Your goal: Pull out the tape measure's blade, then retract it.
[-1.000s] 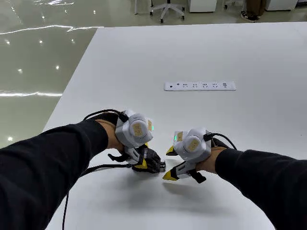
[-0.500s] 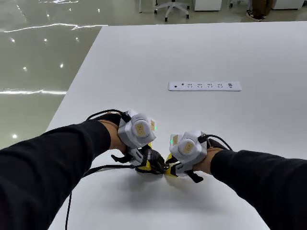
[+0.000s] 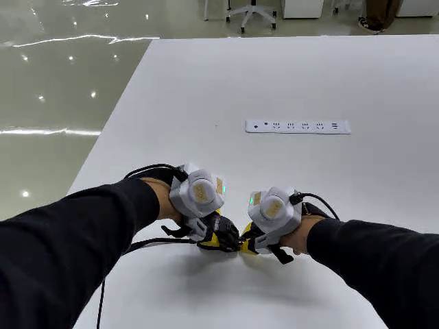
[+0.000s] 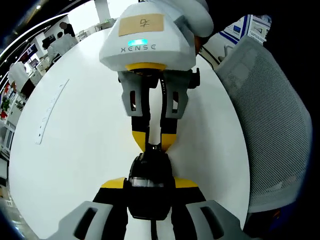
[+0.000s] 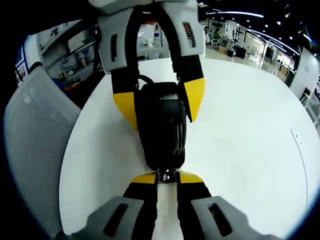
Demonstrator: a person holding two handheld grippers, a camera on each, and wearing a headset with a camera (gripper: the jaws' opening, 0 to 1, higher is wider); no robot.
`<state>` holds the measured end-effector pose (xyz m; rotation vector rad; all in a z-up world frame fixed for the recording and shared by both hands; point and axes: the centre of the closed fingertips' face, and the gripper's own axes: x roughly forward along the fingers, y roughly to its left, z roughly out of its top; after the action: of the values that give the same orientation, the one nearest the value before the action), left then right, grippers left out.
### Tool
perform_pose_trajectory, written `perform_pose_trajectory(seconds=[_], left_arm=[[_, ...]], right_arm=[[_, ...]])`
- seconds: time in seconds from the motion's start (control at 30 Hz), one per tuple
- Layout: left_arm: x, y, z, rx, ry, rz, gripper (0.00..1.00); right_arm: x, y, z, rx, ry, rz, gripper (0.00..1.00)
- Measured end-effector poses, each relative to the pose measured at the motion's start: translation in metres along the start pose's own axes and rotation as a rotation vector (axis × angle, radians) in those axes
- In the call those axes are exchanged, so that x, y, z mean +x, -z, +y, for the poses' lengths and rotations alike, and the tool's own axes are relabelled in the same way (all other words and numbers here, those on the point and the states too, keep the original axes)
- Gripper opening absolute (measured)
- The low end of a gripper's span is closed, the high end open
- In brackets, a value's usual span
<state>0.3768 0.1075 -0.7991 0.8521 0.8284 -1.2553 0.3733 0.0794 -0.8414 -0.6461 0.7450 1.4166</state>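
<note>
Close to the tabletop's (image 3: 274, 75) near edge, toward its left side, the black tape measure (image 3: 225, 235) is clamped by its case between the left gripper's (image 3: 214, 238) jaws. The right gripper (image 3: 245, 247) faces it, jaws pinched together on the blade's metal end hook (image 5: 166, 174) (which sits right at the case mouth).

Tape measure (image 3: 228, 237) — in head view largely hidden behind left tongs (image 3: 217, 234); chair (image 3: 252, 12) cut off by top edge
</note>
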Motion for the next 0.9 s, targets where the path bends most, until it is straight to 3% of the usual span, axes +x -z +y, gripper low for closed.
perform_pose_trajectory(seconds=[0.3,0.9], left_arm=[[0.001,-0.001,0.002,-0.007,0.005,0.007,0.29],[0.002,-0.002,0.003,-0.021,-0.014,-0.001,0.29]], right_arm=[[-0.001,0.003,0.0,-0.038,0.006,0.0,0.08],[-0.013,0.017,-0.003,-0.024,0.002,0.024,0.08]])
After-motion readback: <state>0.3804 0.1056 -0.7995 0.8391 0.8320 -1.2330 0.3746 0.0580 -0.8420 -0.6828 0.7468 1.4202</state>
